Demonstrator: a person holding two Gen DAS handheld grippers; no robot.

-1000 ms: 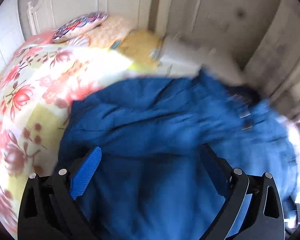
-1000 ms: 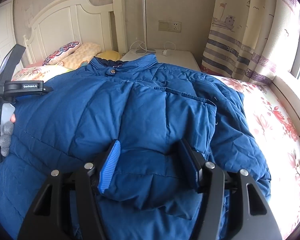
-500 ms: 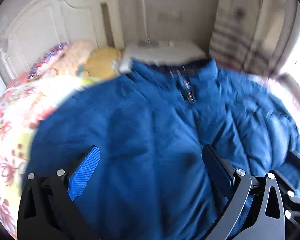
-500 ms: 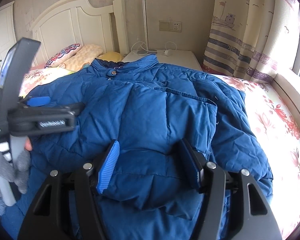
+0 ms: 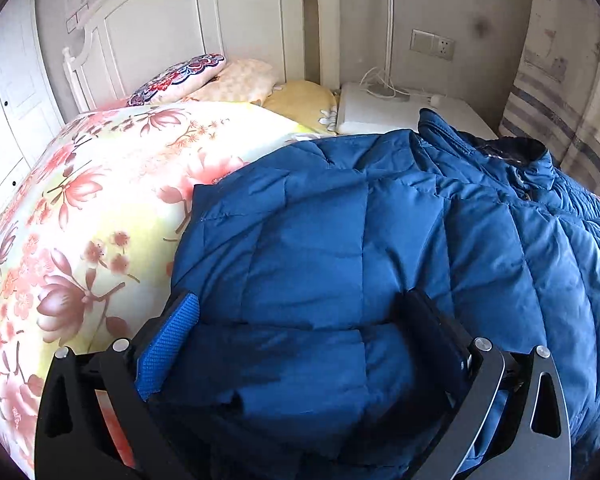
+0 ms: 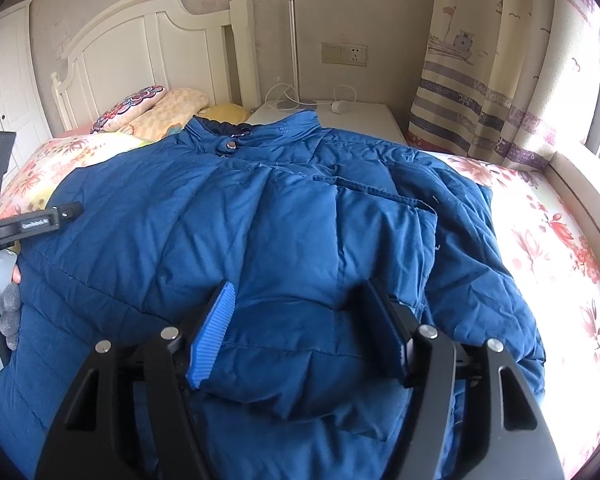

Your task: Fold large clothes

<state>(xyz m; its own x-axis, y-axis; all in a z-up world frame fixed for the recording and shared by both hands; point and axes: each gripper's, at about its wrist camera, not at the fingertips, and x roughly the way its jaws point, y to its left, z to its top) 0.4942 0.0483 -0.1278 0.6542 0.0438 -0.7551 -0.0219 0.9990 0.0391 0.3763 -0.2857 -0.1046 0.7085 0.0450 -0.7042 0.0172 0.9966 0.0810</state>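
A blue puffer jacket point(image 6: 260, 208) lies spread on the bed, collar toward the headboard, with its sides folded inward. My right gripper point(image 6: 300, 288) rests low on the jacket's near right part. Its jaws are opening, and a thick fold of the hem bulges between the fingers. My left gripper point(image 5: 300, 300) stands wide open over the jacket's point(image 5: 380, 240) left side, with a puffy fold sitting between its fingers. In the right wrist view, the left gripper's finger point(image 6: 40, 222) and a gloved hand point(image 6: 8, 304) show at the jacket's left edge.
A floral bedspread point(image 5: 80, 220) covers the bed to the left and right of the jacket. Pillows point(image 5: 180, 80) lie against the white headboard point(image 6: 140, 40). A white nightstand point(image 6: 360, 116) with cables stands behind the collar. A striped curtain point(image 6: 480, 100) hangs at the right.
My left gripper swung up across the jacket and came back down at its left side, now with a fold between its fingers. My right gripper stayed put and its jaws widened slightly.
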